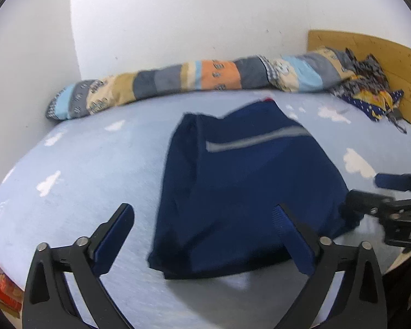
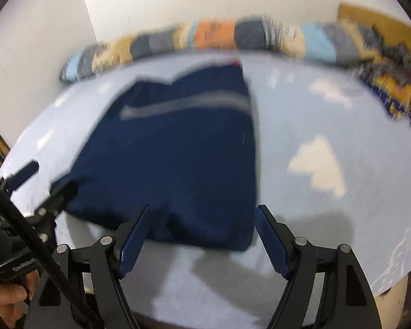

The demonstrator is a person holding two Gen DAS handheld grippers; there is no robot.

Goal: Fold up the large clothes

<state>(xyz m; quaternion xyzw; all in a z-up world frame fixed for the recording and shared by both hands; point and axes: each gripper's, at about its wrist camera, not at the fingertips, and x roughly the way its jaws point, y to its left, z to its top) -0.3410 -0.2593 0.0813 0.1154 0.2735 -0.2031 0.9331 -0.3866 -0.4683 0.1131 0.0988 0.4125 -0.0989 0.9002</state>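
A navy garment with a grey stripe lies folded into a rough rectangle on the light blue bed sheet. My left gripper hovers open over its near left corner, with nothing pinched between the pads. In the right wrist view the same navy garment fills the middle. My right gripper stands open over its near right edge and holds nothing. Each gripper shows in the other's view: the right gripper at the garment's right corner, the left gripper at its left corner.
A rolled patchwork quilt lies along the white wall at the back. A heap of patterned clothes sits by the wooden headboard at the far right. The sheet's near edge drops off just below the grippers. A hand grips the left handle.
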